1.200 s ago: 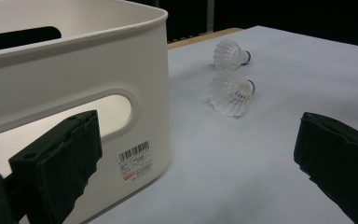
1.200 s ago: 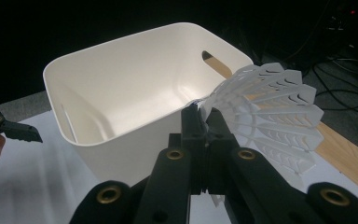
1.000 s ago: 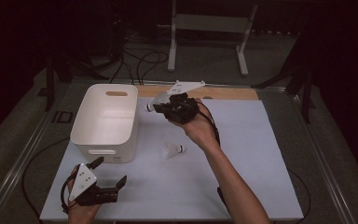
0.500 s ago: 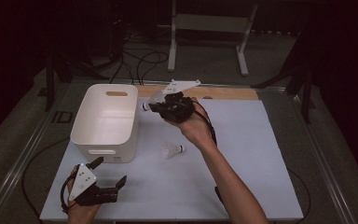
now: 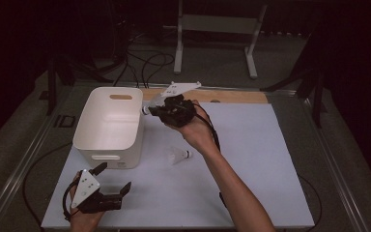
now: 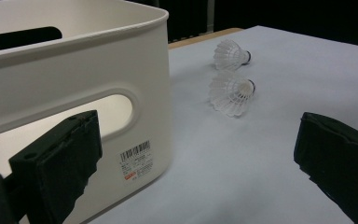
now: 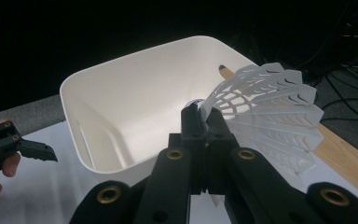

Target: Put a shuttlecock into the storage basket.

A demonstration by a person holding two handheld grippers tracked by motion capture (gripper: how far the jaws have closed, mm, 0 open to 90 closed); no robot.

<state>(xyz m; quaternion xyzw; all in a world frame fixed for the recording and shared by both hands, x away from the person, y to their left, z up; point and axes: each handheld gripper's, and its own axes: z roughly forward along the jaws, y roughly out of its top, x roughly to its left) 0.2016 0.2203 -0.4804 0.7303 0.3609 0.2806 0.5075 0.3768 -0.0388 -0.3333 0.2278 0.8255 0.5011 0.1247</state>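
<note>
Shuttlecock [image 7: 261,112] sits pinched in the right gripper [image 5: 147,110], held just beside the right rim of the white bin [image 5: 107,145], near its far corner. In the right gripper view its skirt fans out past the closed jaws, the bin's bare floor beyond. Another shuttlecock [image 5: 179,155] lies on the table [image 5: 251,174], open surface around it. Left gripper [image 5: 113,180] rests near, jaws wide apart, gripping nothing; its own view shows two shuttlecocks lying on the table.
</note>
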